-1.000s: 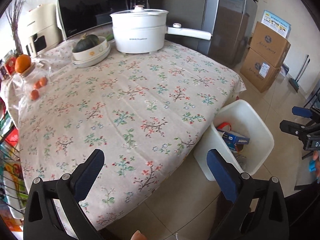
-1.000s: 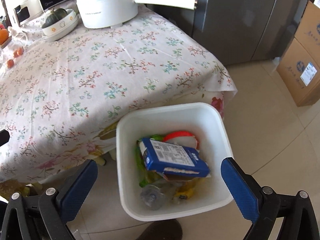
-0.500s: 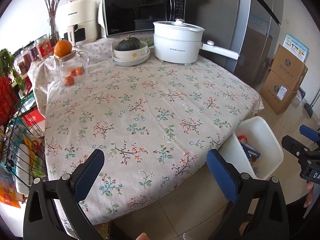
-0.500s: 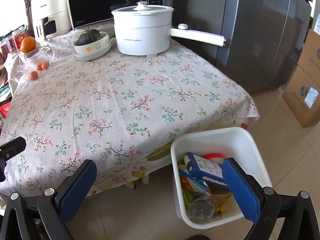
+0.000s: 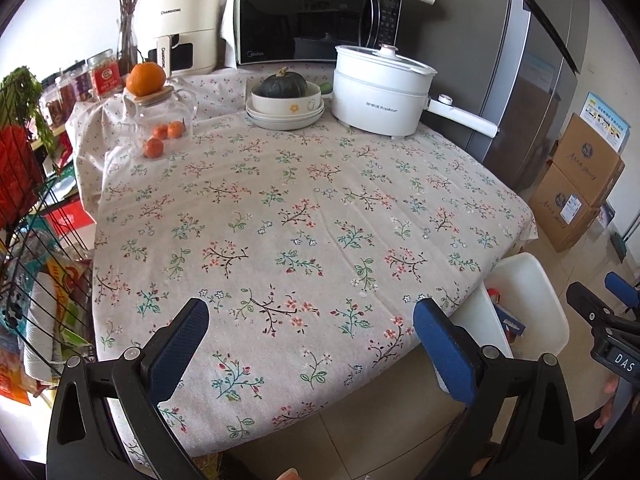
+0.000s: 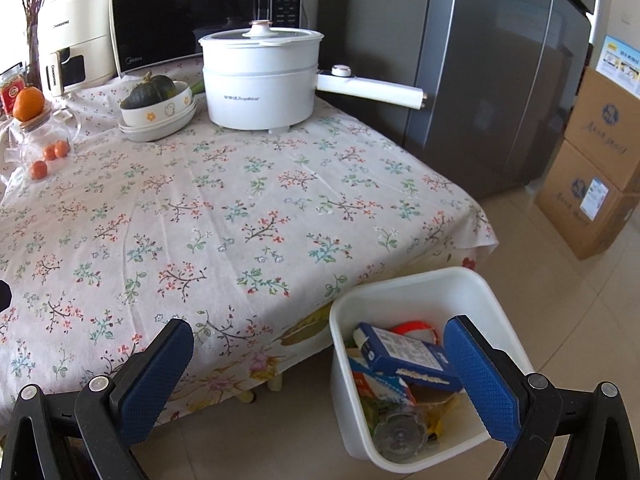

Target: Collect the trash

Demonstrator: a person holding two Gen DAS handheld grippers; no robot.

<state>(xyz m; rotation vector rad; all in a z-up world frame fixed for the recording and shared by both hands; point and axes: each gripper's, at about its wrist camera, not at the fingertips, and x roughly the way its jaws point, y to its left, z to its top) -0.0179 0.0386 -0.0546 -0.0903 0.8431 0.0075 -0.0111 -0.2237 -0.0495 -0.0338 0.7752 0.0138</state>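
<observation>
Nearest the bin (image 6: 416, 292), the right gripper (image 6: 320, 364) hangs with its jaws spread wide and nothing between them; one blue pad sits over the bin's inner wall in that view, the other over the hanging cloth. The left gripper (image 5: 312, 344) is likewise wide open and empty, held above the table's near edge, to the left of the bin.

Inside the bin lies the trash (image 6: 404, 368): a blue carton on top, a red-and-white wrapper behind it, a clear plastic piece and some yellow and green scraps lower down. The bin stands on the floor tiles just beside the table's corner, partly tucked under the cloth's overhang.

Beyond the bin, the floral tablecloth (image 5: 304, 216) shows no loose rubbish. Farther from the bin stand only kitchen things: a pot (image 6: 260, 80), a bowl with a squash (image 6: 158, 100), a jar with oranges (image 5: 160, 120).

The collecting looks finished, or very nearly; I see nothing left to pick up.
</observation>
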